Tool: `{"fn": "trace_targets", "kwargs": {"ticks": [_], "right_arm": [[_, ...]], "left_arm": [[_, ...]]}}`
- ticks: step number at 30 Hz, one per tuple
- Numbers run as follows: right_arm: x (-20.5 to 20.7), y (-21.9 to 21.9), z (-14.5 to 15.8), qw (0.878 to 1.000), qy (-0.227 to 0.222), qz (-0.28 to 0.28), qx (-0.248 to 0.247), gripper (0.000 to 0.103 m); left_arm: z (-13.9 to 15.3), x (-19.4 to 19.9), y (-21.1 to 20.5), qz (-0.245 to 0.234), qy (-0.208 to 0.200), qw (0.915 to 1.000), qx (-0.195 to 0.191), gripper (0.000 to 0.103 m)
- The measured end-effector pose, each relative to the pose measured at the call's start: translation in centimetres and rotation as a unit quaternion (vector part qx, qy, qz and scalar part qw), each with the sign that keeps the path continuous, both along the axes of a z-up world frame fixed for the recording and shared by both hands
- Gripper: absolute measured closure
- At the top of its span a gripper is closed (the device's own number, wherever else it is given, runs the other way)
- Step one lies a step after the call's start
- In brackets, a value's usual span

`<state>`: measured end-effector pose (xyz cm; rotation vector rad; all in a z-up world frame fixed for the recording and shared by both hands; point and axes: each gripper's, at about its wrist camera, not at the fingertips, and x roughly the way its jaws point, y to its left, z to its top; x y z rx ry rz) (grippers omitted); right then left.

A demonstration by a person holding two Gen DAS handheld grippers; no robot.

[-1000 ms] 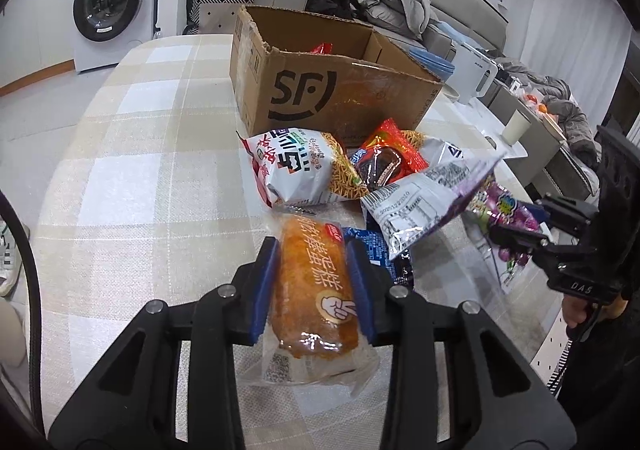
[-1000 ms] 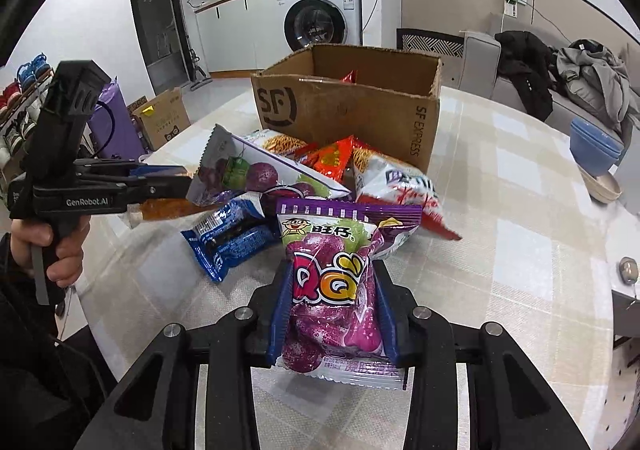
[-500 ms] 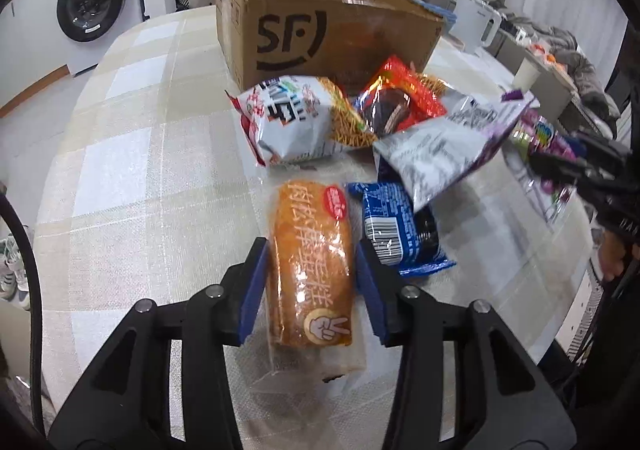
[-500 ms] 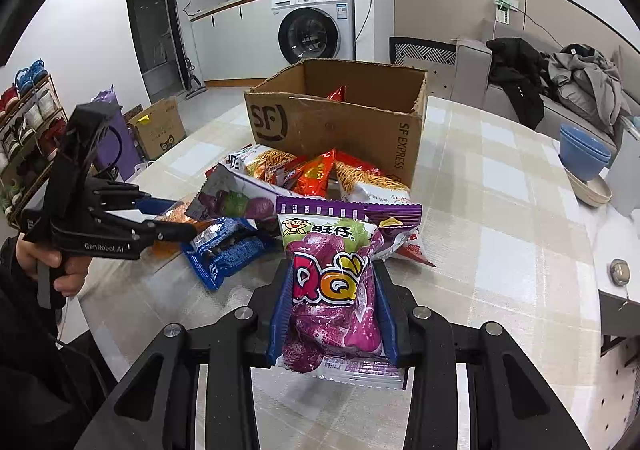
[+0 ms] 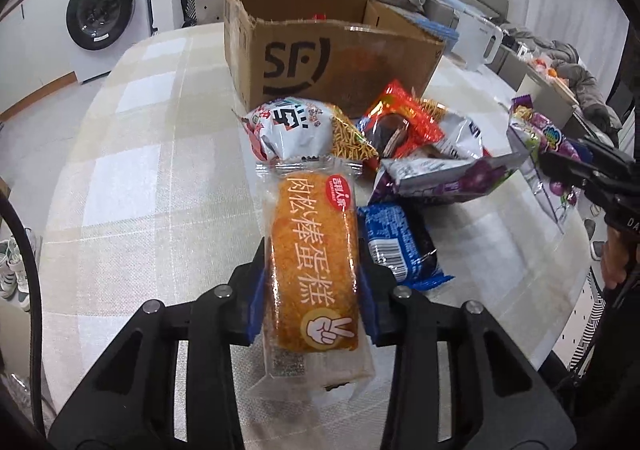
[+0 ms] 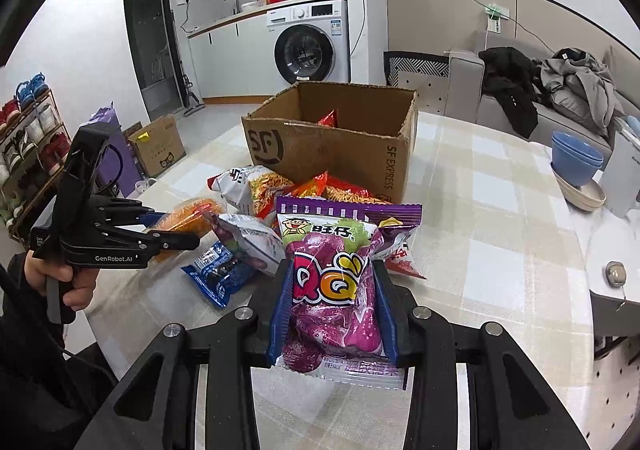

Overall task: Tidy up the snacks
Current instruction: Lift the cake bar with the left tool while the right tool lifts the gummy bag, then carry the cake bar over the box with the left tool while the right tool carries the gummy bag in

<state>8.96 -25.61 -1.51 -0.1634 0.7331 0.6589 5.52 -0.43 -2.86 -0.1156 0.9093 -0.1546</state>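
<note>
On a checked table [image 5: 132,153] in a living room, the left gripper [image 5: 311,290] has just clamped and lifted the cake [image 5: 314,266]; the right gripper [image 6: 332,310] still pinches the purple gummies [image 6: 334,290]. Both are loaded. Ahead, beyond the snack pile [image 5: 360,137], the box [image 6: 332,145] stands open, with free tabletop on both sides.

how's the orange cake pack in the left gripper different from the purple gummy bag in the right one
The orange cake pack is one long firm bar in clear wrap; the purple gummy bag is soft, lumpy and printed with a cartoon face. The cake pack fills the left gripper snugly; the gummy bag bulges and crumples in the right gripper. Both are sealed and clamped, pointing toward the cardboard box.
</note>
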Motion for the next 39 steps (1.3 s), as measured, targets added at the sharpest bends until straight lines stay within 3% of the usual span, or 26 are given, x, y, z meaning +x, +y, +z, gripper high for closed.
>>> {"fn": "trace_targets", "kwargs": {"ticks": [17, 25, 39], "right_arm": [[-0.3, -1.5, 2.8, 0.995, -0.043, -0.017, 0.089, 0.065], [-0.1, -2.0, 4.0, 0.99, -0.053, -0.027, 0.132, 0.065], [1.2, -0.3, 6.7, 0.984, -0.081, -0.023, 0.155, 0.065]], "left_arm": [[6.6, -3.1, 0.1, 0.023, -0.095, 0.9947, -0.033, 0.068], [9.2, -3.1, 0.2, 0.042, -0.118, 0.9913, -0.038, 0.068], [13.2, -1.2, 0.3, 0.059, -0.149, 0.9863, -0.039, 0.068]]}}
